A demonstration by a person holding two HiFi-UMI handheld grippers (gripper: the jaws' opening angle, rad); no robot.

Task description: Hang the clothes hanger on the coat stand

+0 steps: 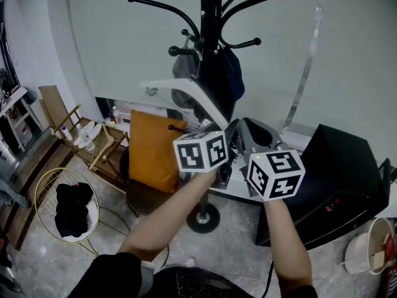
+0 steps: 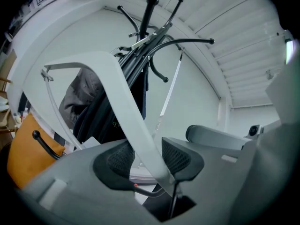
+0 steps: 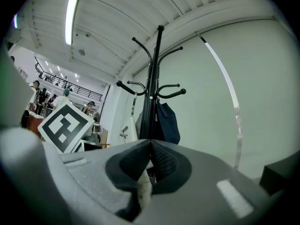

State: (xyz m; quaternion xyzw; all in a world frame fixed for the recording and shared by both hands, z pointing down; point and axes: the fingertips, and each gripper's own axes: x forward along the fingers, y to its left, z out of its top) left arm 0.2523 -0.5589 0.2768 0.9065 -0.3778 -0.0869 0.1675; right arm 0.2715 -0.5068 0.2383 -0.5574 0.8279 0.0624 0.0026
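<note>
The hanging step is in hand. The left gripper [image 2: 144, 156] is clamped on one white arm of the clothes hanger [image 2: 117, 93], held up against the coat stand [image 1: 211, 30] beside the dark garments [image 1: 226, 79] already hanging there. The right gripper [image 3: 151, 146] has its jaw tips together, with a pale sliver pinched low between them, probably the hanger's end. I cannot tell whether the hanger's hook sits over a prong [image 1: 155, 5]. The next move calls for seating the hook, then releasing both grippers.
</note>
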